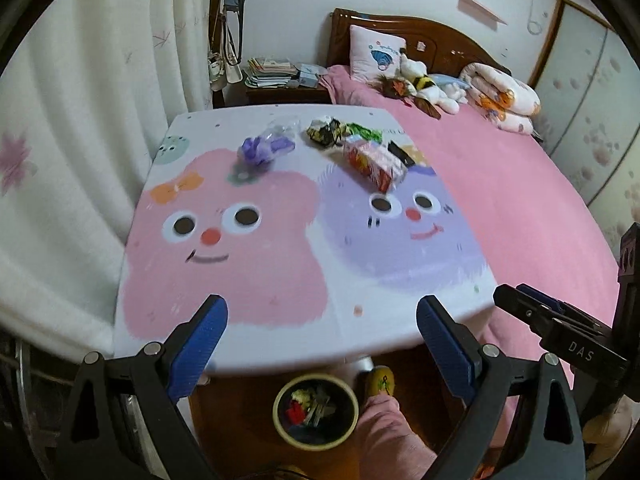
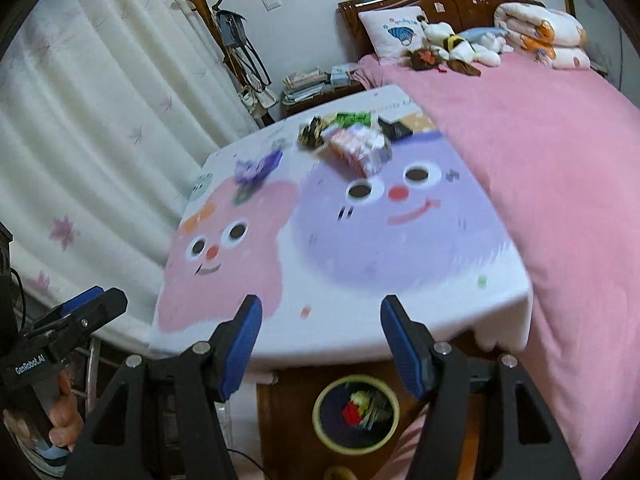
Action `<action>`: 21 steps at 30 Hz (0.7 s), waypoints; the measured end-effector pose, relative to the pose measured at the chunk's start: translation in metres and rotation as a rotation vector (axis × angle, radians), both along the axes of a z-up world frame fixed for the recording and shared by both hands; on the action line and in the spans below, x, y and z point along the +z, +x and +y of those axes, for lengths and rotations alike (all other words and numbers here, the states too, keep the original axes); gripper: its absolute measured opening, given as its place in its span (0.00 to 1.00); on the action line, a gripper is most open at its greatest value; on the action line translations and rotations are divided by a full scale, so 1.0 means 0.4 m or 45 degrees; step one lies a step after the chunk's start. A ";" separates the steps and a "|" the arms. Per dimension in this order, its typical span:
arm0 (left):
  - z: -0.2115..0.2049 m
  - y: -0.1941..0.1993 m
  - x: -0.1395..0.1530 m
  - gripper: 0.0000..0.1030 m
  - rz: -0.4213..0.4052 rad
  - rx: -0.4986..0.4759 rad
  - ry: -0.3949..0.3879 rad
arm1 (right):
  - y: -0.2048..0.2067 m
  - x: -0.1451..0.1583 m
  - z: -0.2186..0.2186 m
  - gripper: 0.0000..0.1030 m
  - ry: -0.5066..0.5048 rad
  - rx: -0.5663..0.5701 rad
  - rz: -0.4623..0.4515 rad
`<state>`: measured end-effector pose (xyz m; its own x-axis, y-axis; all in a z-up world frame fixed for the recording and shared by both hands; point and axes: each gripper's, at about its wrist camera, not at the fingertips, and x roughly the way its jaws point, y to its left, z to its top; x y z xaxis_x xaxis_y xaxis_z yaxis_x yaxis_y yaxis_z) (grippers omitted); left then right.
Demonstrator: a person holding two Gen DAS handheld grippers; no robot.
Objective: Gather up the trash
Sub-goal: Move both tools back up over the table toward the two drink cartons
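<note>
Trash lies at the far end of a cartoon-print table (image 1: 280, 280) (image 2: 360, 272): a crumpled purple wrapper (image 1: 264, 150) (image 2: 258, 168), a red and white packet (image 1: 374, 162) (image 2: 358, 148), a black and yellow wrapper (image 1: 324, 132) (image 2: 312, 134), a green wrapper (image 1: 362, 130) (image 2: 352, 118) and a clear plastic piece (image 1: 284, 124). A yellow-rimmed bin (image 1: 315, 410) (image 2: 356, 410) with trash inside stands on the floor under the near edge. My left gripper (image 1: 322, 344) is open and empty over the near edge. My right gripper (image 2: 322, 340) is open and empty beside it.
A bed with a pink cover (image 1: 500, 184) (image 2: 560, 160) runs along the table's right side, with soft toys and a pillow at its head. A white curtain (image 1: 72, 160) hangs to the left. A nightstand (image 1: 276, 80) with books stands behind the table. My yellow slipper (image 1: 380, 380) is by the bin.
</note>
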<state>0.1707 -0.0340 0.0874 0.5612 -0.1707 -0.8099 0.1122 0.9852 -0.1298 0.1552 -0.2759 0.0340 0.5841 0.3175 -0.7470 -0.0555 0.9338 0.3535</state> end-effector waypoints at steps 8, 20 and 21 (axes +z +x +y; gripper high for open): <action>-0.146 0.317 -0.064 0.92 0.082 0.156 -0.006 | 0.328 -0.058 -0.134 0.60 -0.019 0.119 0.051; -0.381 0.711 -0.252 0.92 0.303 0.285 0.020 | 0.692 -0.165 -0.275 0.60 -0.056 0.269 0.174; -0.394 0.742 -0.273 0.92 0.323 0.301 0.021 | 0.713 -0.173 -0.278 0.60 -0.055 0.278 0.175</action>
